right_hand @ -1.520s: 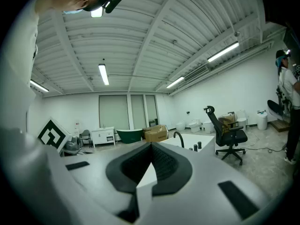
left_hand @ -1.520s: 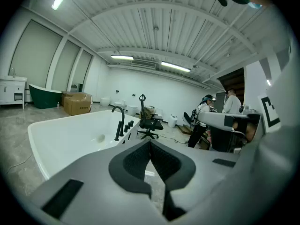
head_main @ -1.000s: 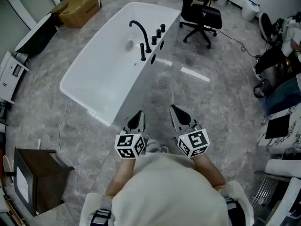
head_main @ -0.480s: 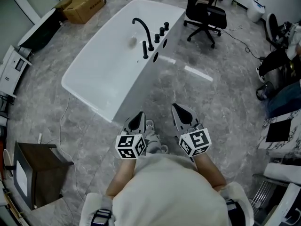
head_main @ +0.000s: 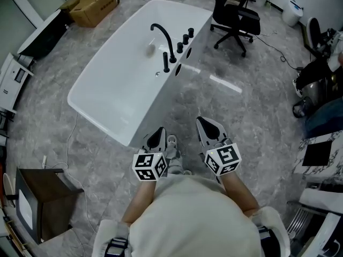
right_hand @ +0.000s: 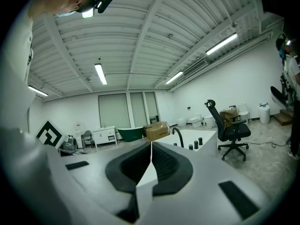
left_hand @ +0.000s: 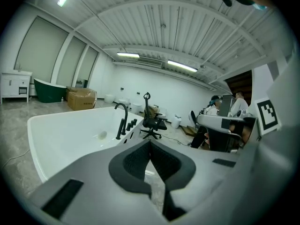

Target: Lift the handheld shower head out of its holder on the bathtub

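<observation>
Brown and boxy, a low cabinet [head_main: 38,196] stands well out to the left of my left gripper [head_main: 158,131] and behind its tips, and a thin cable [head_main: 68,143] trails over the grey floor on that side, so I judge that stepping wide to the left is the way to trip. The white bathtub [head_main: 107,84] lies ahead and to the left of that gripper, its near corner close in front of the tips. My left jaws are pressed together with nothing between them. On the tub's right rim, well ahead of both grippers, stands the slim black upright that I take for the handheld shower head [head_main: 166,64]. It sits in its holder just short of the arched black spout [head_main: 162,36], with three black knobs [head_main: 185,38] beyond it. My right gripper [head_main: 202,124] is likewise closed and empty, and I reckon it has the straighter line along the tub's outer wall. To do this well I must walk closer, open those jaws before arriving, come at the head from the floor side, clear of the spout, close on its body and draw it straight up. Right of that line the floor is open as far as a black office chair [head_main: 233,16], with dark clutter further right.
</observation>
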A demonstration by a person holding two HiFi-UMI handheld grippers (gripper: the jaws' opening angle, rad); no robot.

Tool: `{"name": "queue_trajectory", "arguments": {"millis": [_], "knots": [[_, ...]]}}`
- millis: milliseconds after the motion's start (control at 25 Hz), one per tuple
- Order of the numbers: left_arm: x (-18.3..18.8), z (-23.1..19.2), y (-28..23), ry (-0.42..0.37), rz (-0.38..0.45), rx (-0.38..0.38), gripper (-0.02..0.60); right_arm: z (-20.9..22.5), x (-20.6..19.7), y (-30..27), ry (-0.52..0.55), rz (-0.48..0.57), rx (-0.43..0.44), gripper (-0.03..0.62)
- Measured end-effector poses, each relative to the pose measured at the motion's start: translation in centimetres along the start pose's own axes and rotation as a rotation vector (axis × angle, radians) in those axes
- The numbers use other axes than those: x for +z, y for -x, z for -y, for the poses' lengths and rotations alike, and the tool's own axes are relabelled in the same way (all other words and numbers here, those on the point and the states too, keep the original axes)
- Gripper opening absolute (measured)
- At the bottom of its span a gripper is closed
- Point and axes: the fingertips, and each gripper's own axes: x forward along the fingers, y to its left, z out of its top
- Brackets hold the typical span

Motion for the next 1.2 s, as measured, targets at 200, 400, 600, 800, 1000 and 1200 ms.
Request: {"name": "queue_trajectory", "arguments": {"millis": [200, 400, 600, 800, 1000, 1200], "knots": [[2.5, -2.3, -3.5, 0.006, 0.006, -0.010, 0.021, 1.9, 1.0, -4.5, 0.006, -0.016, -0.009, 0.021], [4.7, -5.1, -6.6, 0.007, 0.002, -0.012, 0.021, 2.9, 2.2, -9.3, 0.014, -0.013, -0.002, 0.021], [6.5, -8.0, -9.3, 0.016, 0.000, -0.004, 0.021, 4.1, 3.0, -14.0, 0.034, -0.023, 0.002, 0.021], [7.0, -10.9, -11.6, 0.038, -0.019, 0.012, 0.021, 5.9, 2.7, -18.7, 0.040, -0.048, -0.008, 0.021], [7.3, -13.6, -13.7, 0.051, -0.048, 0.015, 0.021, 7.3, 1.8, -23.7, 0.044, -0.075, -0.015, 0.021], [7.3, -15.8, -16.1, 0.064, -0.078, 0.019, 0.021, 9.1, 0.1, -28.4, 0.036, -0.111, -0.008, 0.021]]}}
